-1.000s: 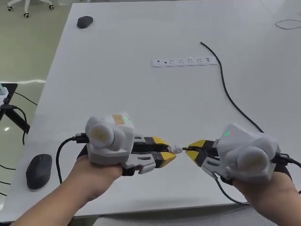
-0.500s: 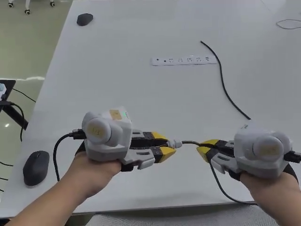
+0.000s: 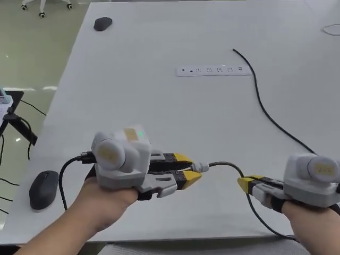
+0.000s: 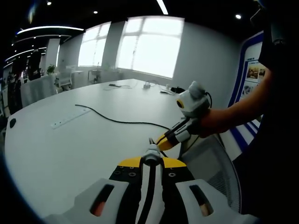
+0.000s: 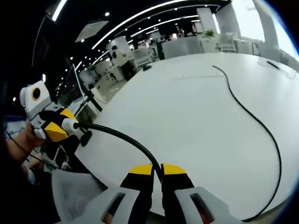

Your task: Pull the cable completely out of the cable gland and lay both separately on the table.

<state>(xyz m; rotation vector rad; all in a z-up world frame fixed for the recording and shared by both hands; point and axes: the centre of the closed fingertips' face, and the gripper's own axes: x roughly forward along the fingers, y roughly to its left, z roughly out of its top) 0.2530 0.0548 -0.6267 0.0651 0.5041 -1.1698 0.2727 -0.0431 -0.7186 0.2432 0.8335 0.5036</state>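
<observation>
My left gripper [image 3: 192, 174] is shut on a small white cable gland [image 3: 199, 167], held above the table's near edge; the same gland [image 4: 152, 153] sits at its jaw tips in the left gripper view. A black cable [image 3: 226, 164] arcs out of the gland to my right gripper [image 3: 245, 184], which is shut on it. In the right gripper view the cable [image 5: 124, 138] runs from the closed jaws [image 5: 156, 169] back to the gland [image 5: 70, 124]. Past my right gripper, the cable [image 3: 258, 221] hangs toward the table edge.
A white power strip [image 3: 213, 70] lies mid-table with its black cord [image 3: 265, 111] running toward the right. One black mouse [image 3: 103, 23] rests at the far left corner of the white table [image 3: 133, 95], another mouse [image 3: 43, 189] at the near left edge.
My right gripper has pulled away to the right with the cable, so a longer stretch of cable now spans between the gland and its jaws. The left gripper has stayed roughly in place.
</observation>
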